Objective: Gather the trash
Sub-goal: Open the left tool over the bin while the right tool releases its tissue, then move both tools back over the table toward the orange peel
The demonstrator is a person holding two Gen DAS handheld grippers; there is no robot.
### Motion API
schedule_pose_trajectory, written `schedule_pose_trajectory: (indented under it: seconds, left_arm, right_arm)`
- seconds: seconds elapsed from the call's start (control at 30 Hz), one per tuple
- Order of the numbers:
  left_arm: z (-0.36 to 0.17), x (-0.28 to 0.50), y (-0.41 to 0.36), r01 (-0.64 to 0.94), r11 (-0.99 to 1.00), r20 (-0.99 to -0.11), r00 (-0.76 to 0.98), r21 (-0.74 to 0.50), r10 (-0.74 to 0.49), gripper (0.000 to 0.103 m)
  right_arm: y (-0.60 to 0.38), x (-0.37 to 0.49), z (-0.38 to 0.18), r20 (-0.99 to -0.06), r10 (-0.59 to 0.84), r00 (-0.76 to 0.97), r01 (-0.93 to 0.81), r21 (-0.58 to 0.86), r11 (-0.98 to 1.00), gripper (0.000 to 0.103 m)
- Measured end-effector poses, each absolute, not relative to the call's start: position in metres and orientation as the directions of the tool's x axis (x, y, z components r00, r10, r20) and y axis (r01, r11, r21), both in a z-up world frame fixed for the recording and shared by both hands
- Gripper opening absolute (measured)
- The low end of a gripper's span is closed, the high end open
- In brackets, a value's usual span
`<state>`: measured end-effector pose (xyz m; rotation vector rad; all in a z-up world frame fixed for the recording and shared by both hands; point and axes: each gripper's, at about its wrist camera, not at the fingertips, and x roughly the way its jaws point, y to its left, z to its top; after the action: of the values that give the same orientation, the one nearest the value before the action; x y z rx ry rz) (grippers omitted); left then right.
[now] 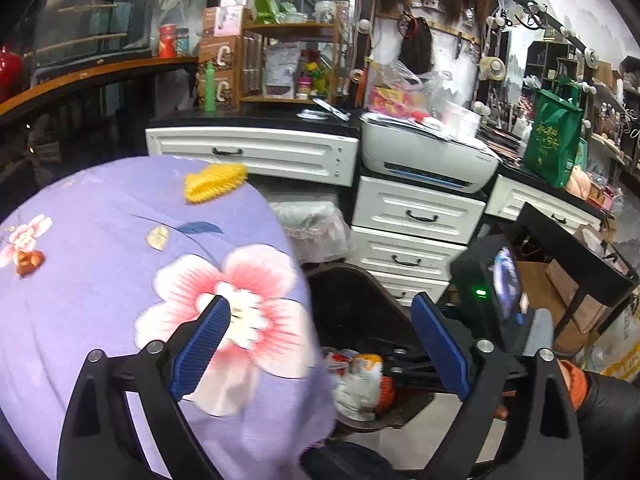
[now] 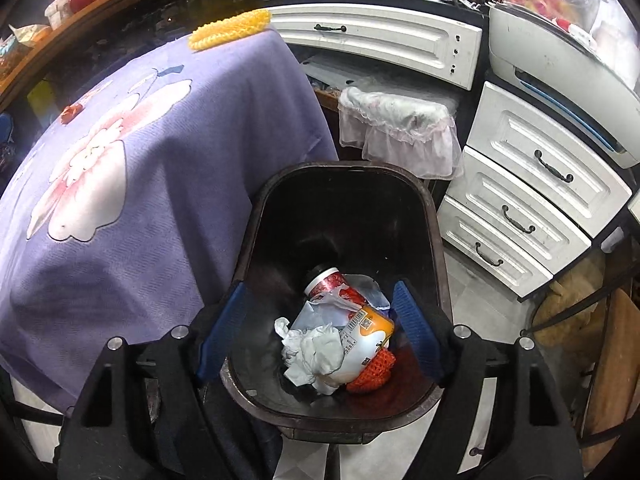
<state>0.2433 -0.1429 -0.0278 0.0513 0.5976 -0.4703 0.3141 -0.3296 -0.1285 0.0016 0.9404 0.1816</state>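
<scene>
So the trash is sitting at the bottom of the dark bin (image 2: 344,216): a white-and-orange bottle (image 2: 366,336) lying on its side, crumpled white tissue (image 2: 316,354), a red-labelled jar (image 2: 326,280) and some orange netting (image 2: 374,372). My right gripper (image 2: 320,336) hangs over the bin, jaws apart, nothing in them. My left gripper (image 1: 324,344) is wide open too, empty, over the table's edge. On the purple floral tablecloth (image 1: 100,280), a yellow brush (image 1: 214,180) sits at the far edge and a small red wrapper (image 1: 29,261) near the left edge.
</scene>
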Motion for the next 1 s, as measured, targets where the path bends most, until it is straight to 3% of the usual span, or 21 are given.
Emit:
schedule_pose_trajectory:
  seconds: [0.43,0.7,1.0]
  left_arm:
    - [-0.026,0.287,-0.037,0.194,0.981,-0.603,0.782,-0.008,-0.159,0.096]
    - [-0.021,0.317,0.037,0.021,0.998,-0.618,0.786,0.052,0.016,0.097]
    - [-0.040,0.365,0.106,-0.100,0.995,-0.675,0.733,0.020,0.087,0.097]
  right_arm:
    - [-0.320,0.307,-0.099,-0.770,0.170,0.615,-0.178,0.074,0.981,0.077]
    - [-0.304,0.313,-0.060,-0.713,0.248,0.656,-0.201,0.152,0.968,0.078]
    - [-0.255,0.326,-0.024,-0.654,0.307,0.692,-0.271,0.159,0.949,0.082]
